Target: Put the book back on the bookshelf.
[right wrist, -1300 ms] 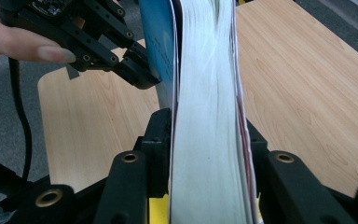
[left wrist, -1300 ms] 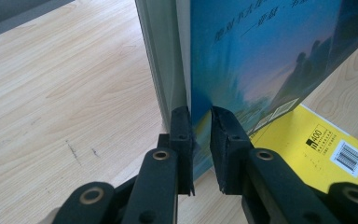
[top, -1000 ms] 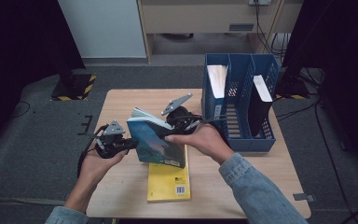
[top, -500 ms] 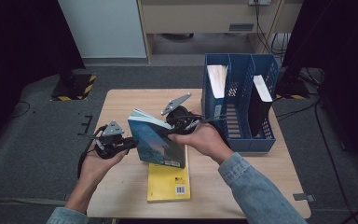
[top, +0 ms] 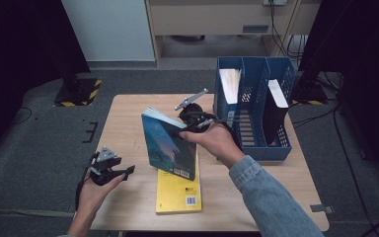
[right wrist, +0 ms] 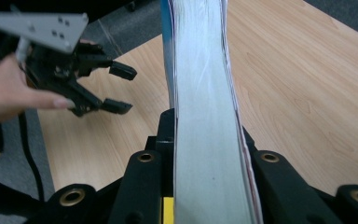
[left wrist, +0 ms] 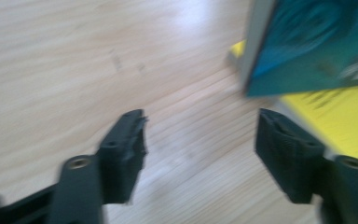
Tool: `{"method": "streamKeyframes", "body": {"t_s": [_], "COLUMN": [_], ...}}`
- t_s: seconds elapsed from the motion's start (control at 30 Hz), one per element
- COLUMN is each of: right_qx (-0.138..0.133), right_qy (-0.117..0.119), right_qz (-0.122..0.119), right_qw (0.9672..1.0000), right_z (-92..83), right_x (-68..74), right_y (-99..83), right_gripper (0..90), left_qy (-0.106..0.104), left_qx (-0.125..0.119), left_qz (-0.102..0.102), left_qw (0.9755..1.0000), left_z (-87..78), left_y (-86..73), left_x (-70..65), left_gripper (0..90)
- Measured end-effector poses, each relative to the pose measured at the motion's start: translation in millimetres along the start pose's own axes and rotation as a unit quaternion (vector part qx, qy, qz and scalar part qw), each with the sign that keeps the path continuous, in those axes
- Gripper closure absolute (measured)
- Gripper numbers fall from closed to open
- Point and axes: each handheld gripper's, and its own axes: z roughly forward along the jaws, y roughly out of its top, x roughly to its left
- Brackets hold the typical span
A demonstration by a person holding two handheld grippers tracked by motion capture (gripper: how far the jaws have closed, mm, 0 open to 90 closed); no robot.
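Teal book (top: 169, 145) stands tilted above the bench (top: 128, 123), pinched at its upper edge by my right claw (top: 193, 124); its lower corner hangs over a yellow book (top: 180, 190) lying flat. My left claw (top: 127, 170) sits low near the bench's left edge, well apart from both books, its jaws just opened, spread, with nothing between them.

left claw (top: 128, 170): I let go of the blue book (top: 170, 145), jaws have just been opening, nothing between them now | left hand (top: 96, 190): dropped away from the book toward the near-left corner of the bench (top: 128, 113), low over the wood | book: now gripped by my right claw (top: 190, 129) alone
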Motion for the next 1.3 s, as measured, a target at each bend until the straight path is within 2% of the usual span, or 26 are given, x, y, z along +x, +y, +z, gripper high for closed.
{"method": "streamKeyframes", "body": {"t_s": [0.07,0.13,0.2,0.23,0.43,0.53,0.6,0.73,0.8,1.3], "right_qx": [-0.004,-0.006,-0.010,-0.010,-0.023,-0.031,-0.036,-0.043,-0.046,-0.064], "right_qy": [0.001,0.001,-0.003,-0.006,-0.009,-0.012,-0.016,-0.020,-0.024,-0.043], "right_qz": [0.011,0.019,0.026,0.033,0.052,0.050,0.051,0.055,0.055,0.071], "right_qw": [0.9999,0.9998,0.9996,0.9994,0.9983,0.9982,0.9979,0.9974,0.9971,0.9945], "right_z": [-0.1,-0.5,-1.4,-2.1,-10.2,-19.9,-27.6,-41.9,-48.0,-96.3], "right_x": [-2.9,-4.4,-5.9,-6.8,-10.2,-8.8,-8.5,-11.8,-12.4,-18.7], "right_y": [2.3,4.2,5.2,5.2,1.1,-2.0,-4.9,-11.8,-15.4,-50.6], "right_gripper": [73.2,73.2,73.2,73.1,73.2,73.2,73.1,73.2,73.1,73.2], "left_qy": [0.002,0.009,0.035,0.034,0.020,0.028,0.025,0.025,0.023,0.023], "left_qx": [0.008,0.014,0.034,0.041,0.053,0.066,0.075,0.082,0.084,0.103], "left_qz": [-0.004,0.012,0.024,0.029,0.032,0.018,0.013,0.016,0.023,0.023], "left_qw": [1.0000,0.9998,0.9985,0.9982,0.9979,0.9973,0.9968,0.9962,0.9959,0.9941], "left_z": [2.8,5.3,11.4,13.4,20.4,24.3,25.7,26.5,25.4,29.4], "left_y": [-3.0,-2.5,-2.6,-2.6,-6.0,-8.0,-9.5,-11.4,-11.5,-14.7], "left_x": [1.6,-0.3,-4.0,-4.7,-2.4,2.0,4.7,5.7,5.5,4.9], "left_gripper": [23.7,18.0,8.3,3.8,3.0,2.9,3.1,3.3,3.3,4.1]}}
